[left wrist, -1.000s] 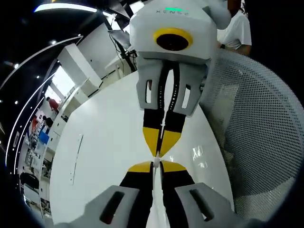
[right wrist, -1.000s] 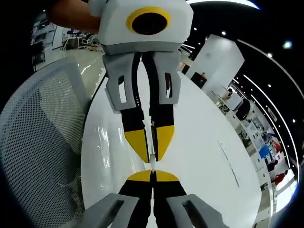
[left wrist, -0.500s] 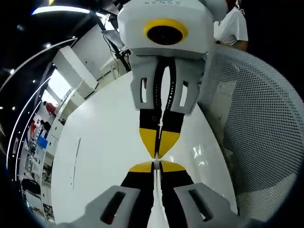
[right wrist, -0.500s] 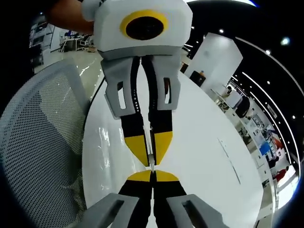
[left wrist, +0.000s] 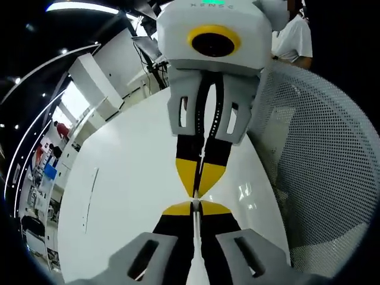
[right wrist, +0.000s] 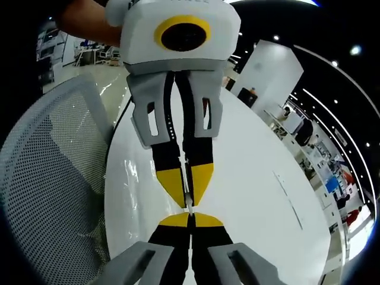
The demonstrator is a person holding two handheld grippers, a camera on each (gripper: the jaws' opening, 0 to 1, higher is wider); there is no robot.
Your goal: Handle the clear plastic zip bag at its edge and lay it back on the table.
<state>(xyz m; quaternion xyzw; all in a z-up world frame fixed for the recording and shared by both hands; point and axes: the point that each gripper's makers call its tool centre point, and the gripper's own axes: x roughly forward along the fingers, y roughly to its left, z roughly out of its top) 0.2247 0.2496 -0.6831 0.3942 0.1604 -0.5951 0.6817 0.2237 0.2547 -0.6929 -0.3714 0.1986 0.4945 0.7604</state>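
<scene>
Left gripper view: left gripper, jaws pressed together, yellow-tipped black pads over grey plastic bodies. Thin clear edge of zip bag pinched between them, seen as a pale sliver running down the seam between the jaws. Directly ahead of the tips, tip to tip, right gripper, pointing back toward the camera; its wedge-shaped yellow pads closed too, on the same thin film edge. White rounded housing and slotted grey finger frames behind those pads.

Beneath both sets of jaws: table, glossy white, smooth, rounded outline, small glare spots just right of the tips. Right of the jaws: mesh chair, white perforated back, curved. Beyond the far gripper, a person in a white shirt.

Right gripper view: right gripper, jaws shut on the bag edge, a narrow translucent strip standing between the two sets of tips. Left gripper facing in, pads meeting on that strip. Table under and right of the jaws; mesh chair left of them. Bag body itself barely readable, clear against white; whether it touches the table cannot be told.
</scene>
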